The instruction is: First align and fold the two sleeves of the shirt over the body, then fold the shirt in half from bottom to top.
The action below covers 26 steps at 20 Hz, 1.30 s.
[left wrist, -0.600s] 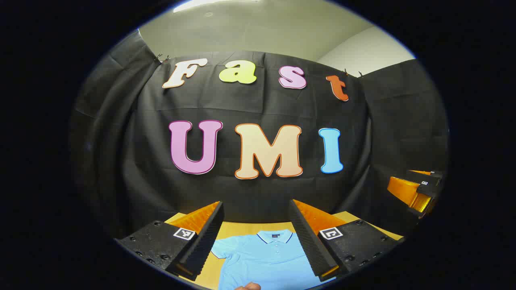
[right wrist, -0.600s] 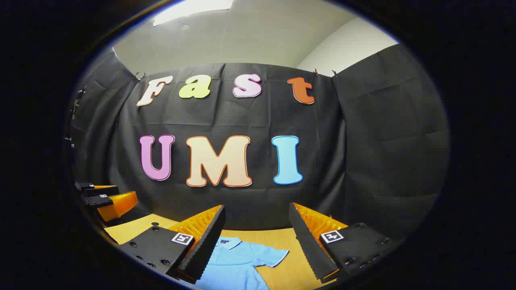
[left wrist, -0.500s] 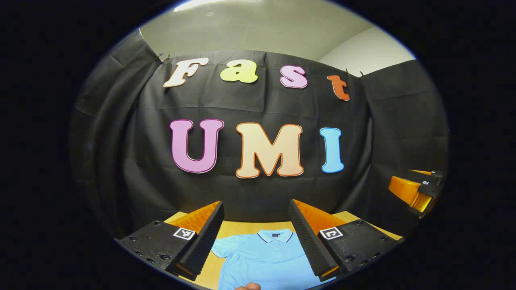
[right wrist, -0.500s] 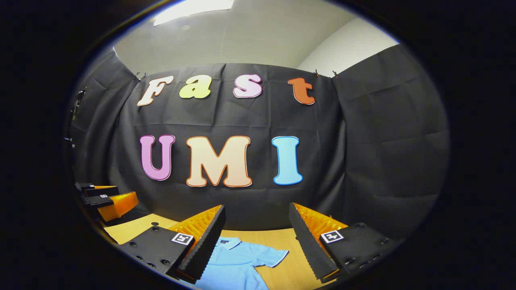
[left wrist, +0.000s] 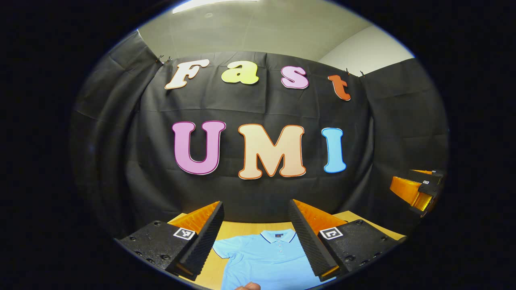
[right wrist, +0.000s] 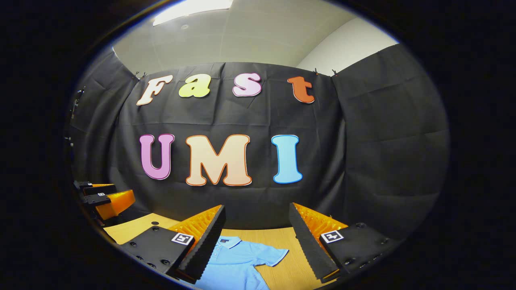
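In the left gripper view we hold the left gripper point(left wrist: 256, 225) wide apart above the table point(left wrist: 238, 228), gripping nothing; the light blue shirt point(left wrist: 270, 257) lies flat at six o'clock, collar toward the wall, and the right gripper point(left wrist: 417, 189) hangs at four o'clock. In the right gripper view our right gripper point(right wrist: 256, 227) also gapes empty, the shirt point(right wrist: 238, 262) spread at six o'clock, the left gripper point(right wrist: 102, 197) at eight o'clock.

Both my cameras ride high, facing the booth wall point(left wrist: 258, 193) nearly level. Shared: shirt point(left wrist: 270, 257) on table point(right wrist: 129, 227). Left gripper view sits left of right gripper view.
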Tool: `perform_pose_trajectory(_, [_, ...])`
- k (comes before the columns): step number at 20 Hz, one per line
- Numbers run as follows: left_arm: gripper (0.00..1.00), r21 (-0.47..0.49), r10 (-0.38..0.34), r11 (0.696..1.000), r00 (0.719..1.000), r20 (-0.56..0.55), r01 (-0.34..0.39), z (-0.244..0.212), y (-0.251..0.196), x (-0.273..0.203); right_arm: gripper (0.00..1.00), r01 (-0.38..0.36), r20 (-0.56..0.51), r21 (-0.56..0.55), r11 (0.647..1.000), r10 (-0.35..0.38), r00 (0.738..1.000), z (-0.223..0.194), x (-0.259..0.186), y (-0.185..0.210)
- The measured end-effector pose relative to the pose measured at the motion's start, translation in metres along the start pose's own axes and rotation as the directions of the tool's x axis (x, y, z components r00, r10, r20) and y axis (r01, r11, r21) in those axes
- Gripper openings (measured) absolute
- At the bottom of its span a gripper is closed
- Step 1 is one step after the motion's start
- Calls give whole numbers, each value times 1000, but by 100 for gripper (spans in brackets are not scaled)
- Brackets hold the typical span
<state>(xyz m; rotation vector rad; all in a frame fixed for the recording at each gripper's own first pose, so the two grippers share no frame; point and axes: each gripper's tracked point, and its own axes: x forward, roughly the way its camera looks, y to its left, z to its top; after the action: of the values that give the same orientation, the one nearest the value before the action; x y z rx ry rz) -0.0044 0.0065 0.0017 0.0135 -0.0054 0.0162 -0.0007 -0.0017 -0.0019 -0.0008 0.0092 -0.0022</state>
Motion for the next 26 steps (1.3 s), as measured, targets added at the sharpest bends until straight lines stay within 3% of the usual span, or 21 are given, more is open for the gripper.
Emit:
perform_pose_trajectory(9, [96, 25, 34, 999, 999, 16, -34, -1, 11, -7, 98, -24, -49, 7, 1000, 25, 998, -29, 6, 2])
perform_pose_trajectory(15, [95, 41, 35, 999, 999, 30, -36, 1, 24, 4, 98, 22, -122, -16, 1000, -23, 992, -74, 54, -8])
perform_pose_trajectory(26, [95, 13, 45, 999, 999, -29, -45, -23, 53, 33, 99, 119, -332, -45, 992, -127, 935, -190, 146, -39])
